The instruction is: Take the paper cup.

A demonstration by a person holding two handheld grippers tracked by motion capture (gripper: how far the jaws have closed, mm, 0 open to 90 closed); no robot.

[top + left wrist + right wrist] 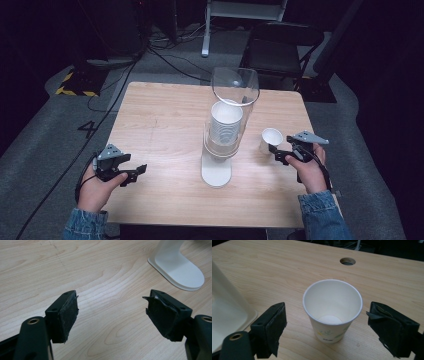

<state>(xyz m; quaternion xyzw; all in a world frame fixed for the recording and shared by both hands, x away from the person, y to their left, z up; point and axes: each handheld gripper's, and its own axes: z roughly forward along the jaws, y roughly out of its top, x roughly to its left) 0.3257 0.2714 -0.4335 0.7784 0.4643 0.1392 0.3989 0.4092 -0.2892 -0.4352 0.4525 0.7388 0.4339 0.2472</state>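
Observation:
A white paper cup stands upright on the wooden table, right of a cup dispenser. The dispenser is a clear tube on a white foot with a stack of paper cups inside. My right gripper sits just behind the loose cup. In the right gripper view the cup stands empty between the jaws of that gripper, which is open and not touching it. My left gripper rests low near the table's front left, open with nothing in it. In the left gripper view that gripper hangs over bare wood.
The dispenser's white foot lies ahead and to the right of the left gripper. A round cable hole is in the tabletop beyond the cup. A dark chair and floor cables lie behind the table.

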